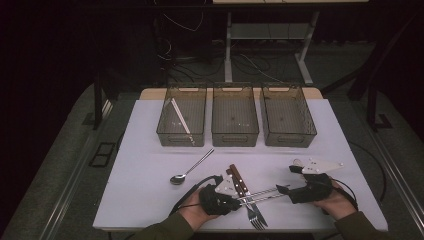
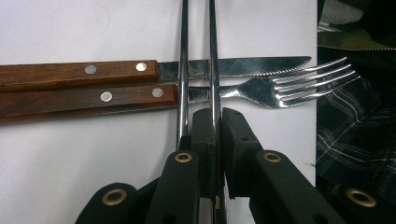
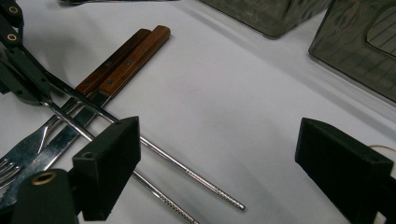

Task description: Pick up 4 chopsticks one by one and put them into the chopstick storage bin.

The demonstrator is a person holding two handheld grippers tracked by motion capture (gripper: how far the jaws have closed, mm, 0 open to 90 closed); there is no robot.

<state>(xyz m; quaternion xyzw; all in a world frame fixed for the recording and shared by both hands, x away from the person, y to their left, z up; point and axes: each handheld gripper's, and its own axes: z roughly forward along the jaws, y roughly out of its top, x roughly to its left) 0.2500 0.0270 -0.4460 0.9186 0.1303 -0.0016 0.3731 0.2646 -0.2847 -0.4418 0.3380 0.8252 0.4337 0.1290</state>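
Your left tool [image 1: 239, 201] is pressed together on one metal chopstick [image 2: 214, 70], near its thick end. The second chopstick [image 2: 183, 70] runs just beside the left jaw, outside the grip. Both chopsticks lie across the blade of the steak knife [image 2: 233, 66] and the neck of the fork [image 2: 261, 89], directly in front of this tool, and their wooden handles point away to its left in the left gripper view.

To do this step well, lift straight up and slowly, so the held chopstick slides off the knife and fork without dragging them. I judge the loose chopstick may roll when its neighbour leaves, so keep the tool level. The pinch is close to one end, so the long free part can swing; do not turn your wrist fast.

The bin with the wooden chopsticks [image 1: 181, 121] is far ahead of the left tool, at the back of the surface [image 1: 150, 170], and it looks like the right place for this one. The spoon [image 1: 189, 170] lies between, so carry the chopstick above it.

Your right tool [image 3: 219, 154] is spread wide and holds nothing; the thin tips of both chopsticks lie just before it.
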